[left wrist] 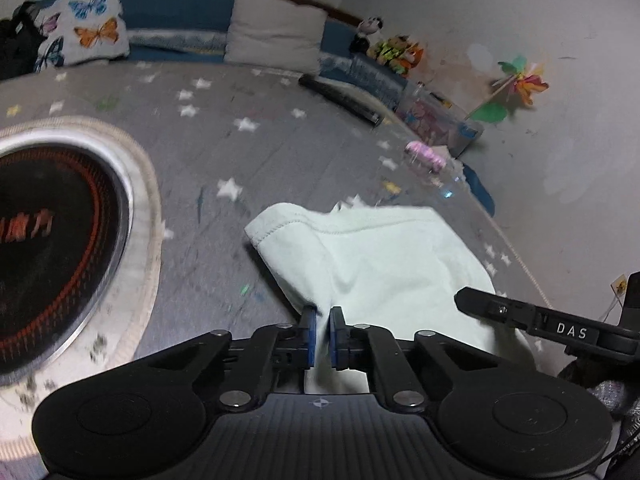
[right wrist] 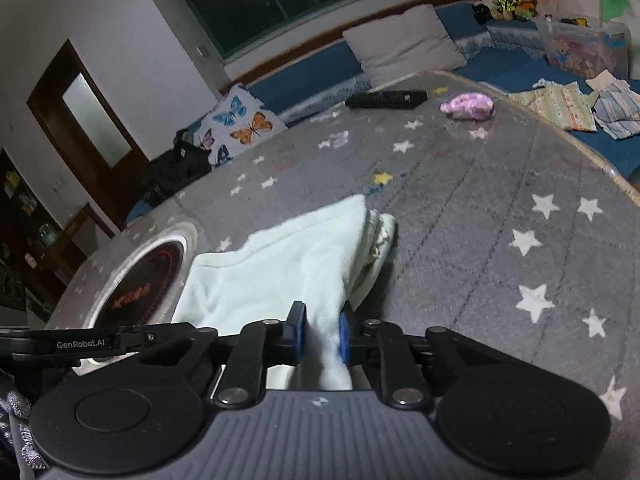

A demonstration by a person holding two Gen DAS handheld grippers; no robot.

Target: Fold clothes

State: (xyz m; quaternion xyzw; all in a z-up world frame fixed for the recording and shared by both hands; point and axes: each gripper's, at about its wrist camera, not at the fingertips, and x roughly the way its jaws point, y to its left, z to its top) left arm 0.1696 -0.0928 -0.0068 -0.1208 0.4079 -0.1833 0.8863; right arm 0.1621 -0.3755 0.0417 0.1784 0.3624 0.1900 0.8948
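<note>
Now we're mid-fold — the cloth point(left wrist: 384, 264) lies on the tabletop point(left wrist: 240, 152), near edge lifted. Left gripper point(left wrist: 323, 330) and right gripper point(right wrist: 322, 334): jaws nearly closed, each pinching cloth. Next, prob. carry that edge fwd over the rest — evenly.

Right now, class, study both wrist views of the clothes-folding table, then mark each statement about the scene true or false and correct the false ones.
1. Both grippers, left gripper and right gripper, pinch the pale green garment. True.
2. The garment hangs fully clear of the star-patterned tablecloth. False: its far part rests on the cloth.
3. A pink bundle lies on the table beyond the garment. True.
4. The butterfly pillow sits on the garment. False: it stands at the table's far edge.
</note>
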